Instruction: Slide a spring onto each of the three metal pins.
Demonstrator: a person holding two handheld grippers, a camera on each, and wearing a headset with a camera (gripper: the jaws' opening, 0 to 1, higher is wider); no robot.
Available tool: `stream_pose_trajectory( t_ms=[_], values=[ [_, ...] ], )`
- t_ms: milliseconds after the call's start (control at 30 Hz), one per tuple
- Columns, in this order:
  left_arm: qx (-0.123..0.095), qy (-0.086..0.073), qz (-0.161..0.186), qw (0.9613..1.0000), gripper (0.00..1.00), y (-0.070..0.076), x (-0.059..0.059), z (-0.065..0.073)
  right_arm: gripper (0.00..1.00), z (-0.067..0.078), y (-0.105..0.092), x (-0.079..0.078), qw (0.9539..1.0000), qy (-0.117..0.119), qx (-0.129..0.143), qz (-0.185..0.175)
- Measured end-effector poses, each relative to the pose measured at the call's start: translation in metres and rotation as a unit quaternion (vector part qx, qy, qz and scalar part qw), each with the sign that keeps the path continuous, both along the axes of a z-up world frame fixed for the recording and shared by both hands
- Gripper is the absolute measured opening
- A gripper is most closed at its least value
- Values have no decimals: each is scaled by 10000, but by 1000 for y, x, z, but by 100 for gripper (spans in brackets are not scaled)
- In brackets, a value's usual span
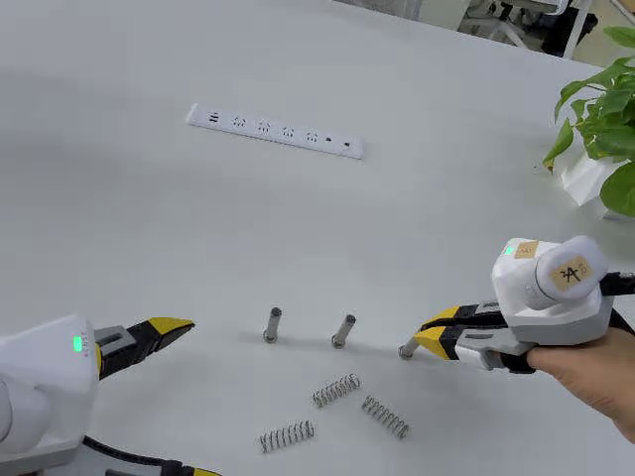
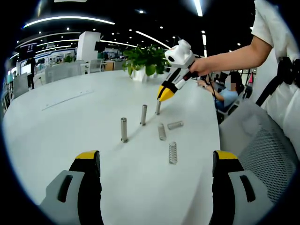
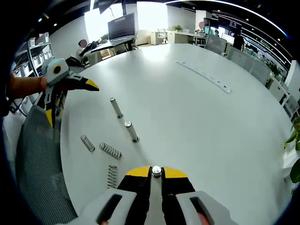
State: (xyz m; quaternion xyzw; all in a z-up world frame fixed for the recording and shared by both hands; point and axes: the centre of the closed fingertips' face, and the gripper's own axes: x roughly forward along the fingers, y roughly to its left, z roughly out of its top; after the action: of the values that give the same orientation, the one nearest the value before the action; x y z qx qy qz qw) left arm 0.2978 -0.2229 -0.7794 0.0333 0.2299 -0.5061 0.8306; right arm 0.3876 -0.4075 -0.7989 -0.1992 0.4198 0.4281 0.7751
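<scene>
Three metal pins stand upright in a row on the white table: left pin [image 1: 272, 324], middle pin [image 1: 343, 330], right pin [image 1: 407, 348]. My right gripper [image 1: 425, 345] is shut on the right pin, whose round head [image 3: 156, 170] shows between the yellow tips. Three springs lie flat in front of the pins: one [image 1: 336, 390], another [image 1: 385, 416] and a third [image 1: 287, 435]. My left gripper [image 1: 196, 399] hovers open, left of the pins and holding nothing. In the left gripper view its jaws stand wide apart, with the nearest spring [image 2: 173, 153] ahead.
A white power strip [image 1: 275, 131] lies far back on the table. A potted plant [image 1: 600, 119] stands at the right edge. A mesh chair [image 2: 262, 154] sits beside the table's near edge. Bare table [image 1: 149, 228] lies between the pins and the strip.
</scene>
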Motion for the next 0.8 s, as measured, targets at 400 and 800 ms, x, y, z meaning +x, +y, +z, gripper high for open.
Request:
stream_pose_trajectory(
  t_ms=[400,800],
  values=[
    [-17,-6,-7,10000,99,-1,0,1,5,0,0,-2,10000,-26,-27,49],
    [-14,-22,-32,10000,99,-3,-1,2,10,2,-1,-2,10000,-50,-16,16]
  ],
)
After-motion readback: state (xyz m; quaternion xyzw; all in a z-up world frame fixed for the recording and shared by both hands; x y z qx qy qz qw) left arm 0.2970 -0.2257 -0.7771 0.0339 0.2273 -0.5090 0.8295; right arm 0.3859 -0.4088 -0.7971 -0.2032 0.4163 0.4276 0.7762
